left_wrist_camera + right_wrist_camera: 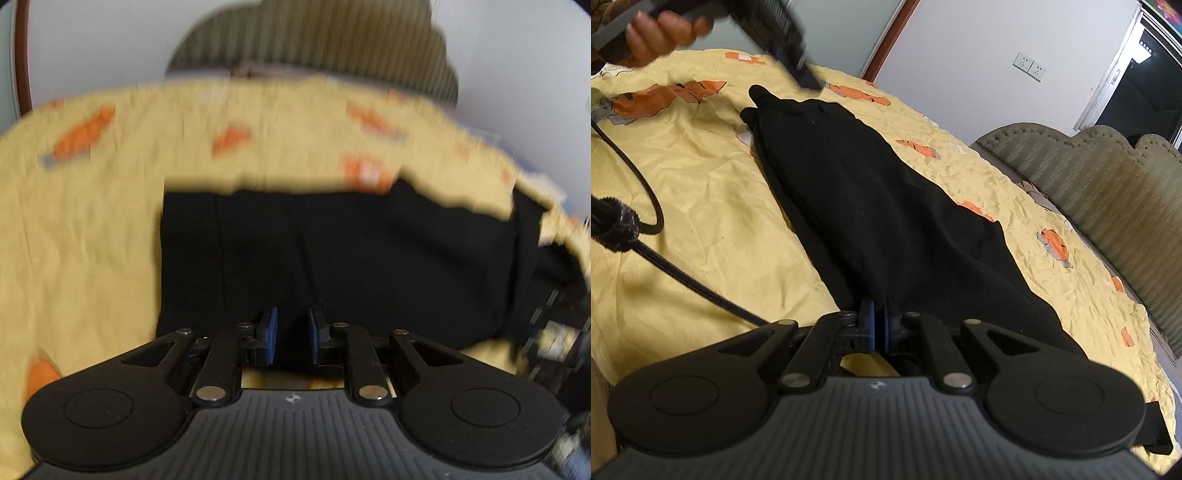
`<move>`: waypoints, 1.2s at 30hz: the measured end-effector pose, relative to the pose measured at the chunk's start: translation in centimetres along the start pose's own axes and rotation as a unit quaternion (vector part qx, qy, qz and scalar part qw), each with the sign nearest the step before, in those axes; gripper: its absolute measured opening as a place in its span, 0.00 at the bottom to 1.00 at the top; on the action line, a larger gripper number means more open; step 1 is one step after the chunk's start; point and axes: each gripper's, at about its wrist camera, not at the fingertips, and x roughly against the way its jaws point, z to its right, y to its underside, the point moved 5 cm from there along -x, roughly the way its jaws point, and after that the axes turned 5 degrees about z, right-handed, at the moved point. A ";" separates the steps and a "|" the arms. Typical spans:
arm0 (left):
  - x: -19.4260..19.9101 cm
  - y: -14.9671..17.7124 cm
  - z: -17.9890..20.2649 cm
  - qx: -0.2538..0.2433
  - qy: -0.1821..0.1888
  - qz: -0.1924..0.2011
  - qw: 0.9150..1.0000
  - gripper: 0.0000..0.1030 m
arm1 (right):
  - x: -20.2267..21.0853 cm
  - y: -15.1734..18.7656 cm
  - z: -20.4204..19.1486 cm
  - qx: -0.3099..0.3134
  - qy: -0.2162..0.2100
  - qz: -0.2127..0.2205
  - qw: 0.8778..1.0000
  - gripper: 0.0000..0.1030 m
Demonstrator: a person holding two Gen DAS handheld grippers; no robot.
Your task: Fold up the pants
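Note:
Black pants (868, 184) lie lengthwise on a yellow bed sheet (701, 192), narrow end far, wide end near. My right gripper (881, 325) is shut on the near end, with cloth pinched between its blue pads. A hand (653, 33) holds my left gripper (809, 81) just over the far narrow end, blurred. In the left wrist view the pants (332, 258) lie crosswise under my left gripper (293, 332). Its pads stand a little apart and no cloth is gripped between them.
The sheet (92, 221) carries orange prints and many creases. An olive padded headboard (1108, 177) borders the bed on the right. A black cable (683, 273) trails across the sheet at left. A white wall with a socket (1028, 66) and a dark doorway (1137, 92) lie beyond.

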 end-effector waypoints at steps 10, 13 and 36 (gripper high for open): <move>0.9 -3.4 2.8 -0.028 -0.013 0.044 0.999 0.17 | 2.4 -2.4 3.6 -0.124 -0.008 0.057 0.991 0.15; -1.1 -4.3 5.9 -0.038 0.012 0.029 0.999 0.17 | 0.5 -1.7 4.4 -0.174 0.002 0.032 0.984 0.20; -10.2 -1.6 22.7 -0.184 0.030 0.043 0.982 0.77 | 18.2 26.8 30.1 -0.559 0.338 -0.023 0.757 0.45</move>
